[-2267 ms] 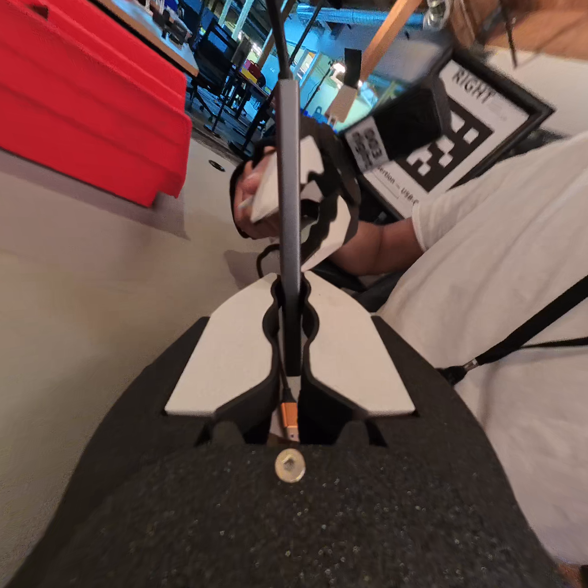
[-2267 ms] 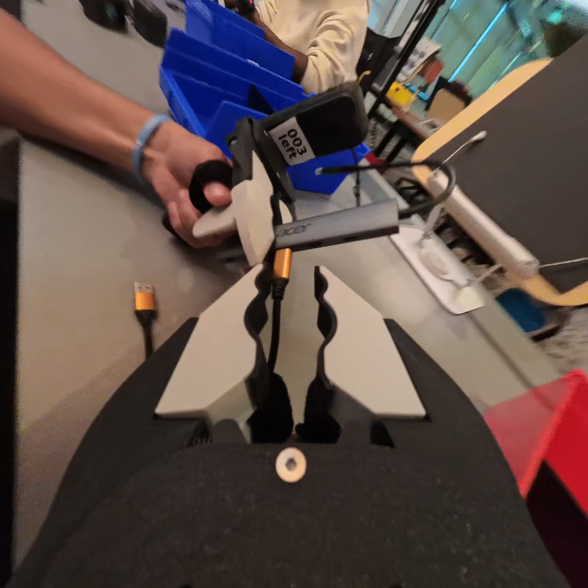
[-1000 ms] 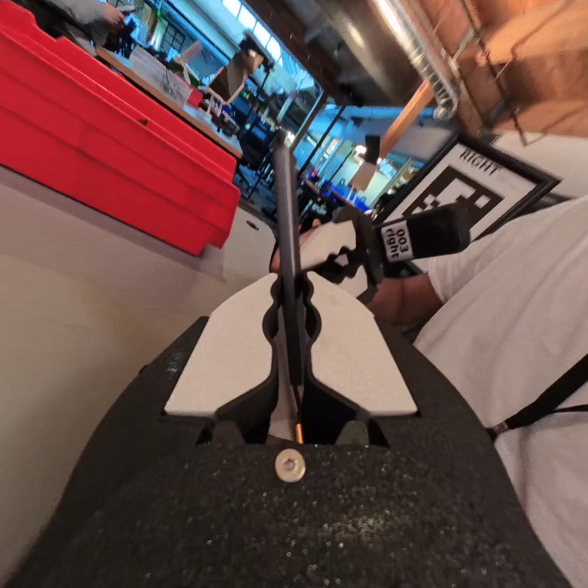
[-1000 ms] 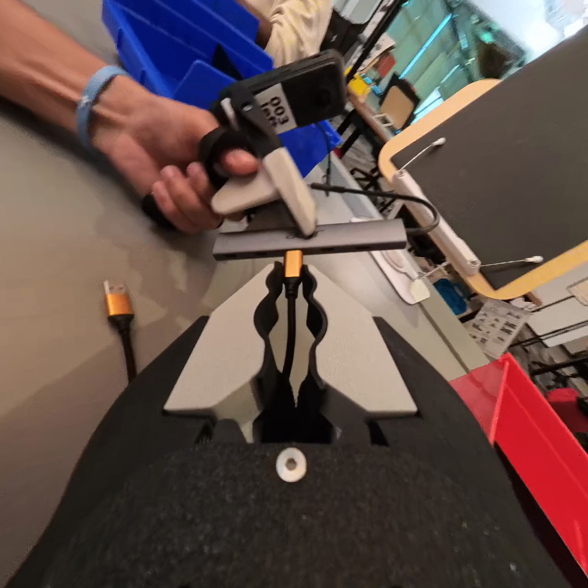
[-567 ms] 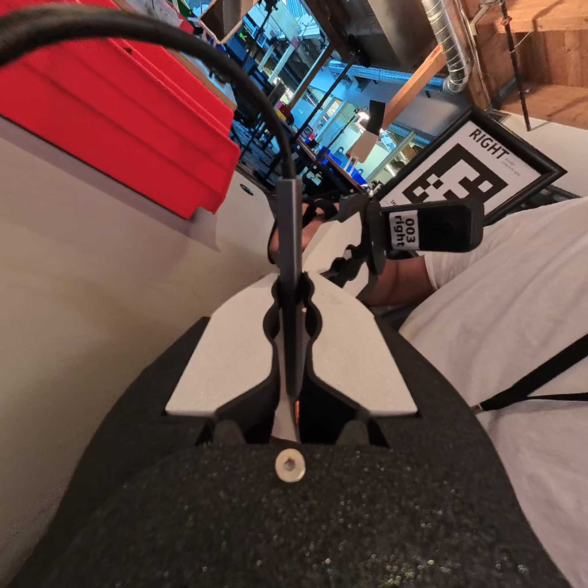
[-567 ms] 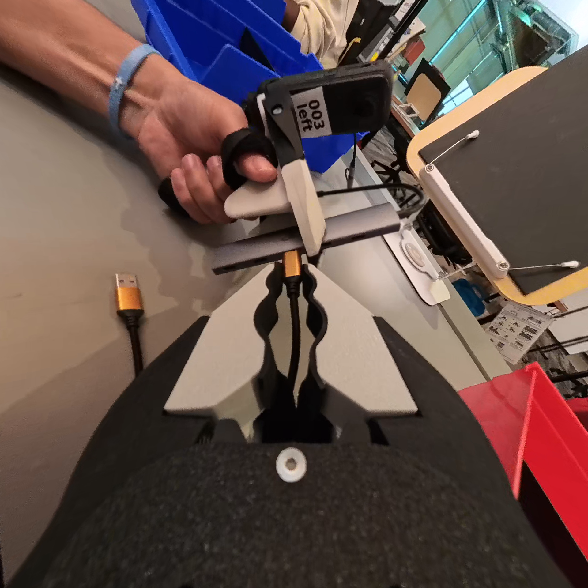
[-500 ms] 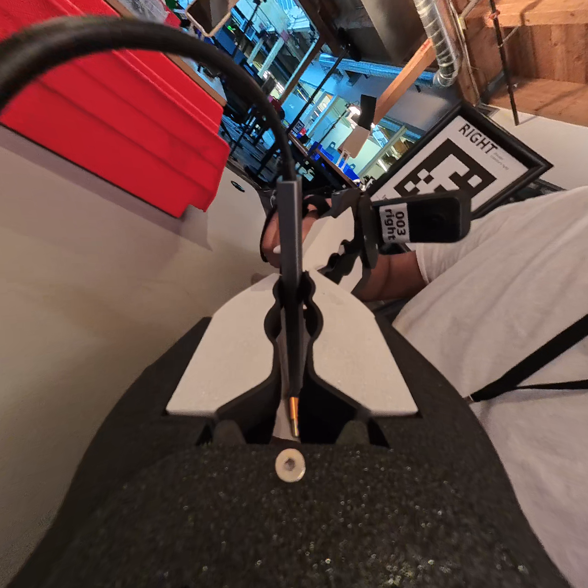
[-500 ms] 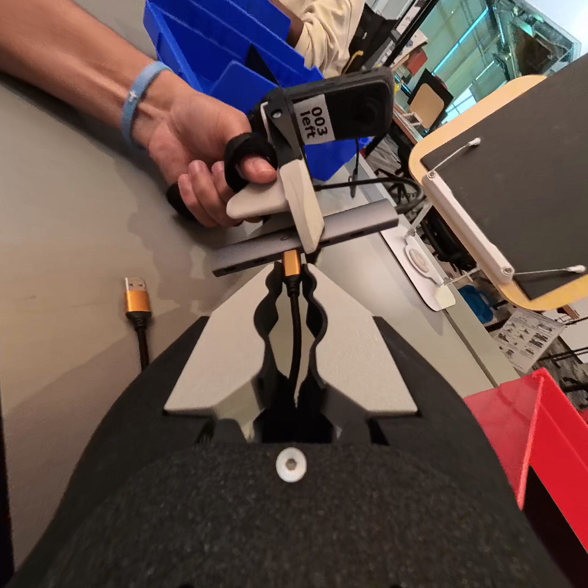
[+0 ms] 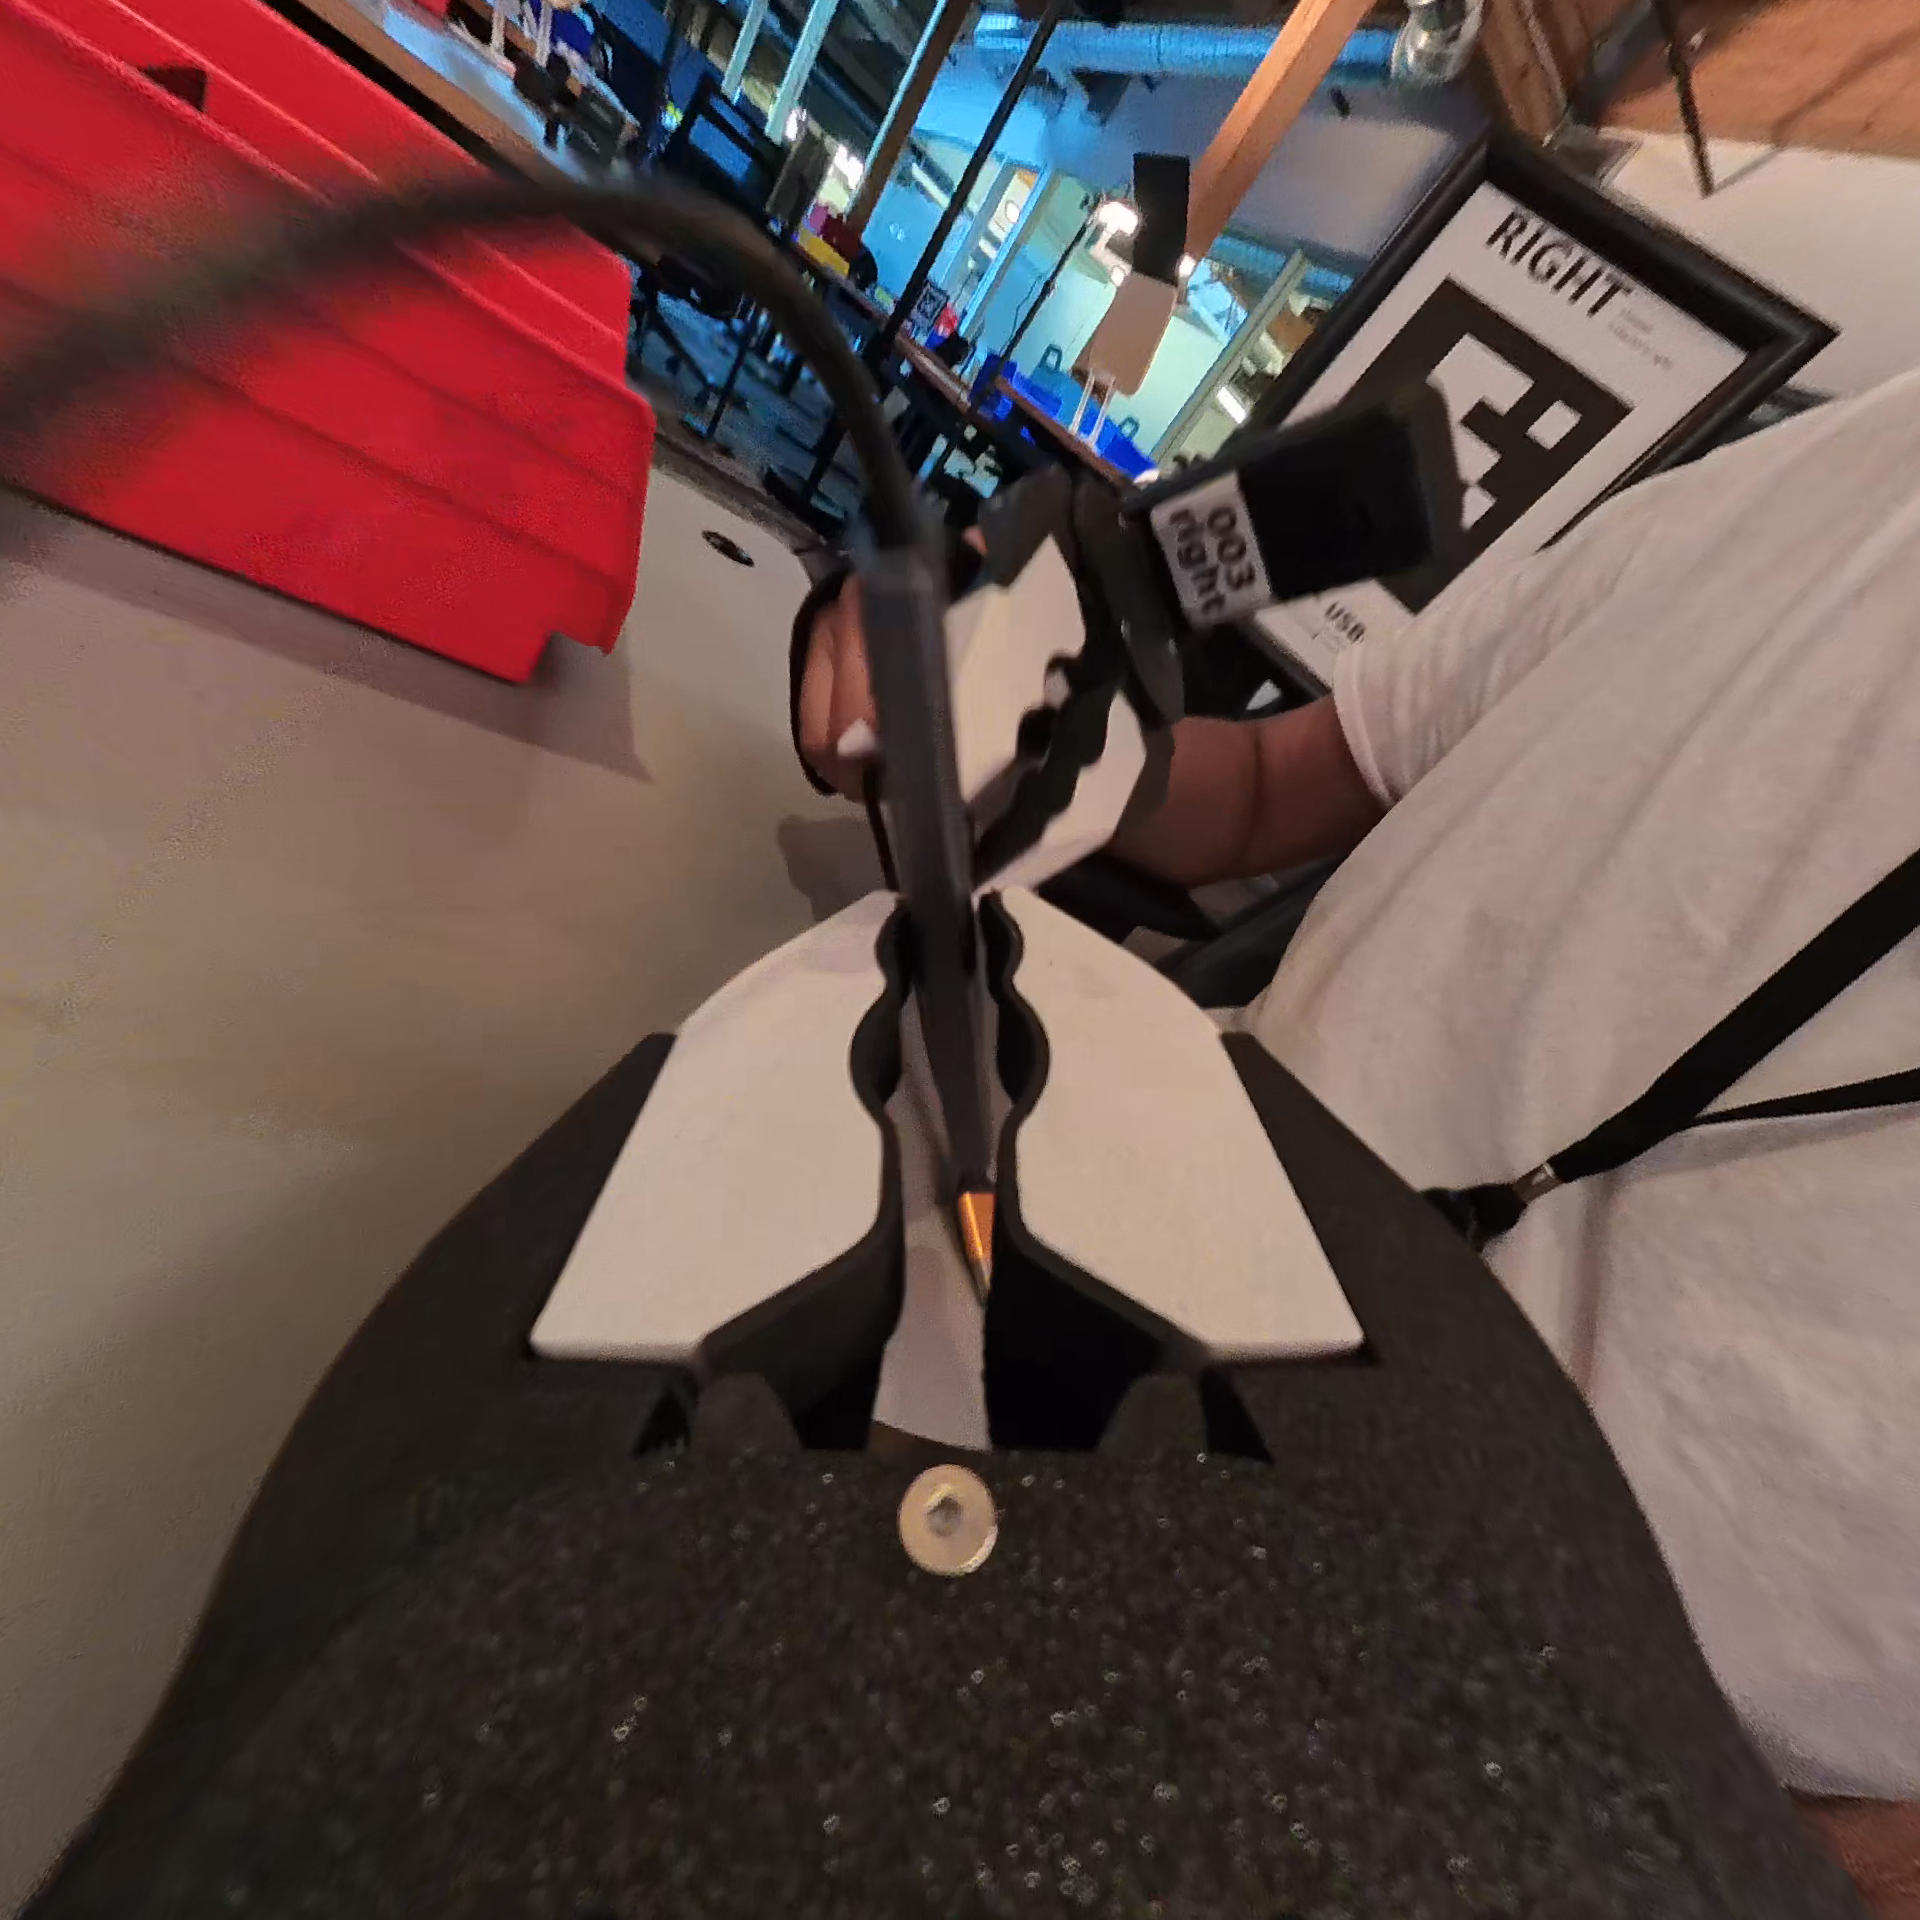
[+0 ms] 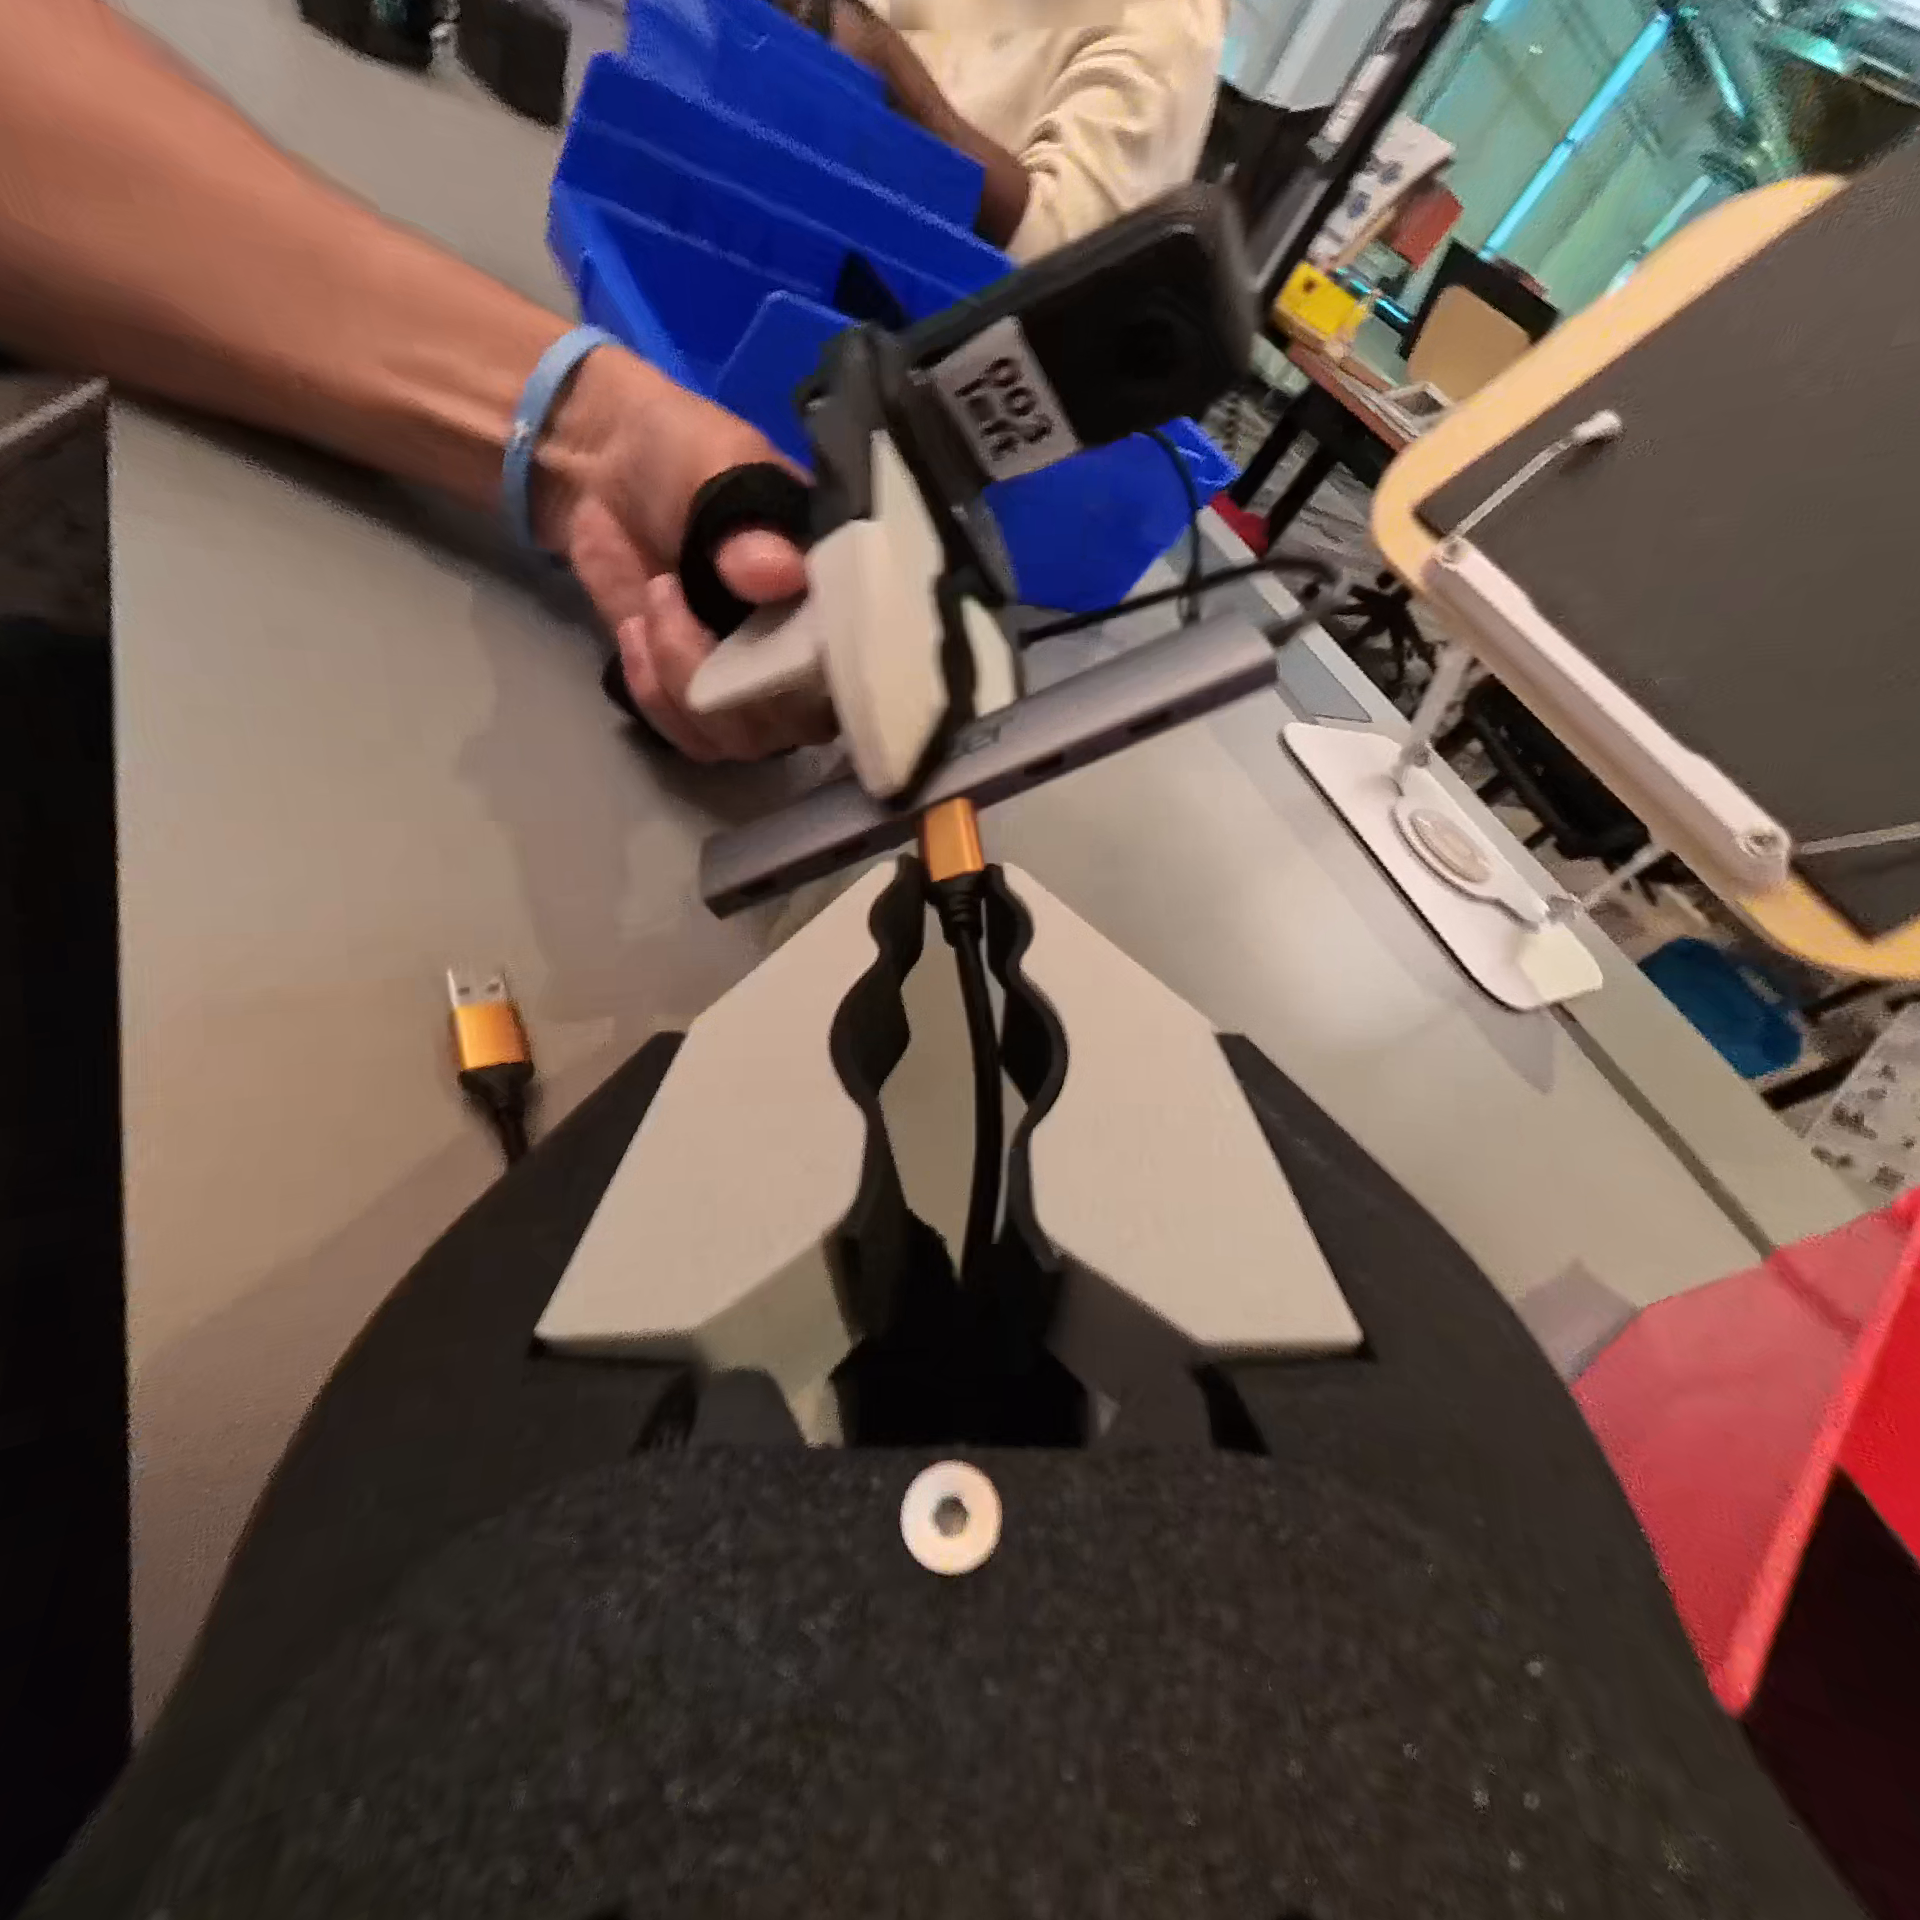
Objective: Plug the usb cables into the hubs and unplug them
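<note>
We see the left gripper (image 9: pixel 943 914) clamped on the grey hub (image 10: pixel 997 753). The right gripper (image 10: pixel 951 883) is closed on the orange-tipped cable (image 10: pixel 977 1029), plugged into the hub above the counter (image 10: pixel 312 831).

Right wrist view: hub (image 10: pixel 1091 727) mid-frame, above table (image 10: pixel 312 831). Plug (image 10: pixel 951 842) directly below hub, touching it. Loose connector (image 10: pixel 483 1023) on table, lower left of hub. Bins (image 10: pixel 748 239) upper centre, behind hub. Stand (image 10: pixel 1455 842) right of hub. Tray (image 10: pixel 1766 1403) lower right.
</note>
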`<state>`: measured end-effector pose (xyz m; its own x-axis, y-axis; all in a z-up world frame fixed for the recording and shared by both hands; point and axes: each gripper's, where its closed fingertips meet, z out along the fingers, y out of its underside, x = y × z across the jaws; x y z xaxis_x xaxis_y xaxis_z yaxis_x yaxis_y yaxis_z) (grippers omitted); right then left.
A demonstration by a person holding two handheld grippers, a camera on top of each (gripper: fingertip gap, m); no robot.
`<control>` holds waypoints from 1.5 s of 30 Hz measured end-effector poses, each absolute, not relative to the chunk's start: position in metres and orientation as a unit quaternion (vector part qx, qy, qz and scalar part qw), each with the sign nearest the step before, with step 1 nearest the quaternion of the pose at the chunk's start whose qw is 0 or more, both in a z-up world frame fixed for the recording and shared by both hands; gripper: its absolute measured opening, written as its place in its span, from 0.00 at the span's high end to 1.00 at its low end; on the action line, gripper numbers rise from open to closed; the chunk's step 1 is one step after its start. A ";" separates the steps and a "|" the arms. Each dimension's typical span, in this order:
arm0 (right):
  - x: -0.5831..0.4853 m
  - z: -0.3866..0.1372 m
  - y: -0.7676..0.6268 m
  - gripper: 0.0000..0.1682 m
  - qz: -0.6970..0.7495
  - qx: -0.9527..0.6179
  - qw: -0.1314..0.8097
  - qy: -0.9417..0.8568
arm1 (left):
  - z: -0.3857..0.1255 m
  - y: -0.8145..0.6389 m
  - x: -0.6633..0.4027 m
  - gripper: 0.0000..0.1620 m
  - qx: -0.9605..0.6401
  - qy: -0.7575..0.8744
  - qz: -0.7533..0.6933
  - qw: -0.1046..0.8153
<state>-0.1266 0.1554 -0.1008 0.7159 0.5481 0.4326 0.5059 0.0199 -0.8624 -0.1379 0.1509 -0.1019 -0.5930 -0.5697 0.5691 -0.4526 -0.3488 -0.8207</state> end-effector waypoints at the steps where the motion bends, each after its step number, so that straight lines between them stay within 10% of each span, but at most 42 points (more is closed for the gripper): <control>1: -0.120 -0.096 0.157 0.94 0.025 -0.704 0.615 -0.356 | -0.103 0.151 -0.137 0.90 -0.451 0.572 -0.683 0.047; 21: -0.140 -0.076 0.151 0.97 0.390 -0.708 0.560 -0.182 | -0.085 0.141 -0.143 0.94 -0.399 0.578 -0.707 0.083; 38: -0.124 -0.080 0.170 0.98 0.456 -0.711 0.533 -0.043 | -0.091 0.163 -0.125 0.91 -0.452 0.558 -0.674 0.170; 45: -0.128 -0.081 0.166 0.96 0.385 -0.723 0.562 -0.116 | -0.082 0.166 -0.131 0.95 -0.457 0.490 -0.741 0.049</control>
<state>-0.1278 0.1661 -0.0813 0.6771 0.6002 -0.4258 -0.2649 -0.3410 -0.9020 -0.1311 0.1657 -0.0821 -0.5784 -0.5202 0.6283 -0.3748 -0.5147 -0.7711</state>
